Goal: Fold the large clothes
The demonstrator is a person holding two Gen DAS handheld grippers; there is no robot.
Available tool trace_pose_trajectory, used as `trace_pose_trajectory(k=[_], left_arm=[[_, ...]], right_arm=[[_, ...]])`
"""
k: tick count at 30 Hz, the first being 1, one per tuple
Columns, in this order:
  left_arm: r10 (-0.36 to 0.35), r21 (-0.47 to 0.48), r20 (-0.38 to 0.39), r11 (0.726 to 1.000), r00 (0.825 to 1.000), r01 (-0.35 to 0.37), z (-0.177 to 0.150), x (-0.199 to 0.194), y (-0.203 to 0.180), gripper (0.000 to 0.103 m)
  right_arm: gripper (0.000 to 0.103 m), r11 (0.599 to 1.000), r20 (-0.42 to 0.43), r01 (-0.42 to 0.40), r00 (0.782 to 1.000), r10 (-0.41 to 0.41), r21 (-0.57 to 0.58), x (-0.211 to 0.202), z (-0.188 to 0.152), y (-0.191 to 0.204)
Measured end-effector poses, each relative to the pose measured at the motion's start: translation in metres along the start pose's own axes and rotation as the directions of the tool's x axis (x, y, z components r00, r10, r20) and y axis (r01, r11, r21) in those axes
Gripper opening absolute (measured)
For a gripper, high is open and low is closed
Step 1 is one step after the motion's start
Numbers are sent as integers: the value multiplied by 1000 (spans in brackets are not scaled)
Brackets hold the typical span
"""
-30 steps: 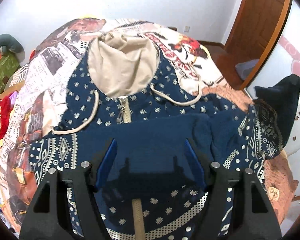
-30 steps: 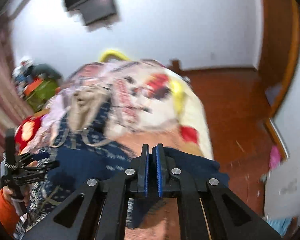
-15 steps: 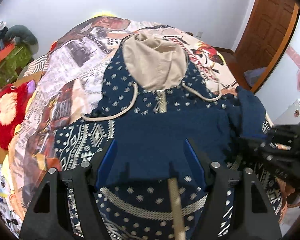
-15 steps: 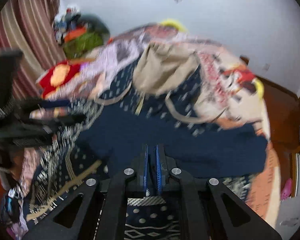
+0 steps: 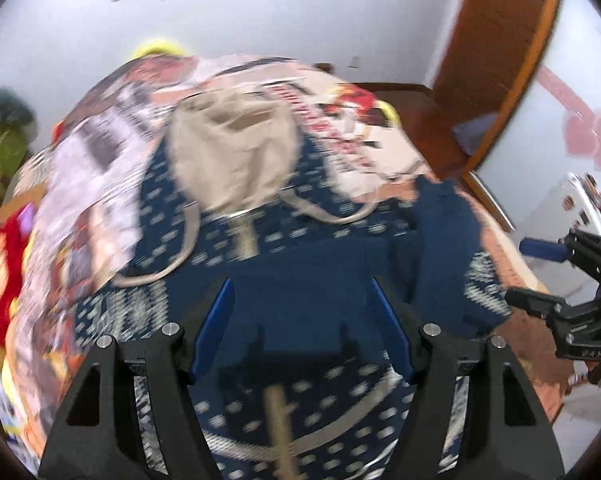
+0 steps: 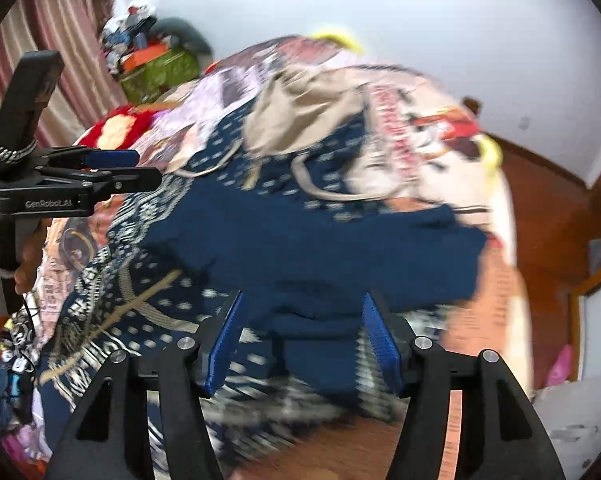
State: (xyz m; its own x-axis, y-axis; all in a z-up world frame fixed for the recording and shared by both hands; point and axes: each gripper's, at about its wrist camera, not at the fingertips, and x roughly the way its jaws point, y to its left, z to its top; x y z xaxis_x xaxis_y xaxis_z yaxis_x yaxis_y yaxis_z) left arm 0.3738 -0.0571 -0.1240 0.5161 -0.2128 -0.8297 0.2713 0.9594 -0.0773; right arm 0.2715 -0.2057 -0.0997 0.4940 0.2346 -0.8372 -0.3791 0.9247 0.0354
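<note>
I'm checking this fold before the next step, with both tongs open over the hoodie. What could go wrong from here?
1. The folded-over sleeve lies loose across the hoodie; its end sits near the bed's edge and may slide off.
2. The drawstrings trail loose beside the beige hood and could snag a finger of the left tongs.
3. The right tongs hover open above bunched fabric, so they may pinch several layers.

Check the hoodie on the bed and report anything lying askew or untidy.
The hoodie has its navy sleeve folded across the chest, but the cuff end bunches up at the bed's edge. The beige hood looks rumpled, and its drawstrings trail loose. Blur hides finer detail.
</note>
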Motion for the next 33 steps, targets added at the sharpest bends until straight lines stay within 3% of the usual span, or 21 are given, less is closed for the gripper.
trace_pose_trajectory(k=[5,8,11,14,19,21,23,24,27,28,33], left_arm=[[-122,98,-84,987,989,130,23,41,-70,69],[-143,152,-153,974,978,166,29,76,-104,69],[-115,176,-216,972,970,154,37,111,-123,69],[-96,165,-239,977,966,138,47,141,-127,69],[-199,61,-240,974,950,219,69,164,-125,67],[-191,53,-237,977,952,209,75,171,-128,58],[-135,69,-233,985,963,155,78,178,-131,42],[-109,80,-226,988,968,130,79,181,-133,29],[-67,106,-180,990,981,87,81,179,-135,8],[-67,109,-157,990,985,85,81,175,-136,4],[-31,167,-43,985,999,38,82,136,-141,4]], right_arm=[[59,992,17,124,992,-125,28,-21,-18,-50],[60,989,12,124,992,-126,82,-24,-26,-76],[60,985,12,109,994,-112,134,-24,-33,-96],[60,982,6,105,994,-108,155,-19,-40,-104],[60,980,-20,106,994,-104,167,-5,-50,-112],[60,979,-30,103,995,-99,178,2,-53,-114],[60,977,-38,93,995,-87,191,8,-55,-115],[60,976,-40,91,996,-85,197,10,-57,-116],[60,976,-44,87,996,-80,202,13,-58,-116],[60,975,-44,89,996,-81,203,13,-58,-116],[60,974,-48,85,996,-76,210,17,-57,-118]])
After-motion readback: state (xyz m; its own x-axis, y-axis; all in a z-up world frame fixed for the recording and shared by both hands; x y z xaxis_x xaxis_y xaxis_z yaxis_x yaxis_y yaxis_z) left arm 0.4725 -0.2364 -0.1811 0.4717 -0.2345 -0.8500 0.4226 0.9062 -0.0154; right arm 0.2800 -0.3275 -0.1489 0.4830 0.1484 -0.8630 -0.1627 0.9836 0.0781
